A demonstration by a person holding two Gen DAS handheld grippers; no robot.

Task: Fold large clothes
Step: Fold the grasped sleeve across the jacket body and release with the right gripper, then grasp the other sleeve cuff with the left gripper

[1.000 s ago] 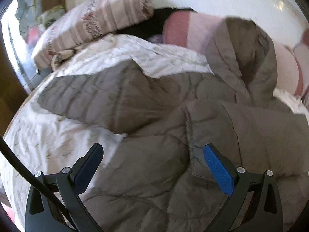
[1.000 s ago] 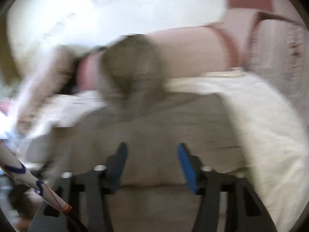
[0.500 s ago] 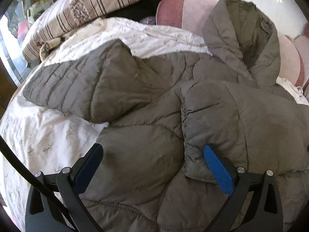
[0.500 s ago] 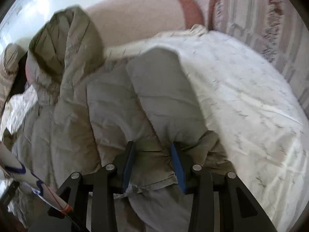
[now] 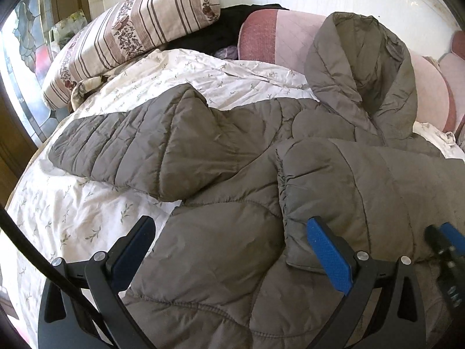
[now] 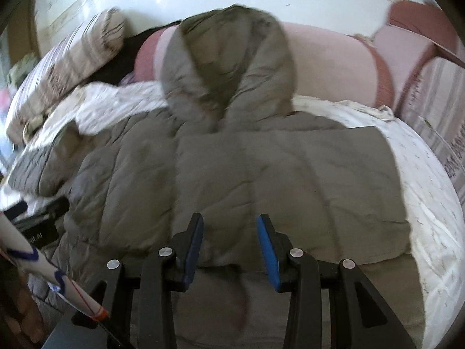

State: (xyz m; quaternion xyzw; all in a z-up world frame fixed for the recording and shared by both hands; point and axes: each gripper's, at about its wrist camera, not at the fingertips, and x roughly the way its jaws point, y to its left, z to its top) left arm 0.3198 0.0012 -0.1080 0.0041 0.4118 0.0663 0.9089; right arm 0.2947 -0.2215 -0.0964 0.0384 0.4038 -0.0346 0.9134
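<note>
A grey quilted hooded jacket (image 5: 232,232) lies spread on the bed, and it also shows in the right wrist view (image 6: 276,168). Its hood (image 5: 363,67) leans on a pink cushion. One sleeve (image 5: 139,145) stretches out to the left. The other sleeve (image 5: 363,189) lies folded across the chest. My left gripper (image 5: 229,241) is open and empty above the jacket's lower body. My right gripper (image 6: 229,238) is open and empty over the folded sleeve's cuff, and its fingertips (image 5: 447,235) show at the right edge of the left wrist view.
A white floral bedsheet (image 5: 72,218) covers the bed. A striped pillow (image 5: 130,29) lies at the back left with dark clothing (image 5: 221,29) beside it. Pink cushions (image 6: 334,61) line the wall. Striped bedding (image 6: 436,101) is at the right.
My right gripper let go of the sleeve cuff and opened, leaving the sleeve folded across the jacket. It swung back toward the middle. The left gripper stayed open and shifted little.
</note>
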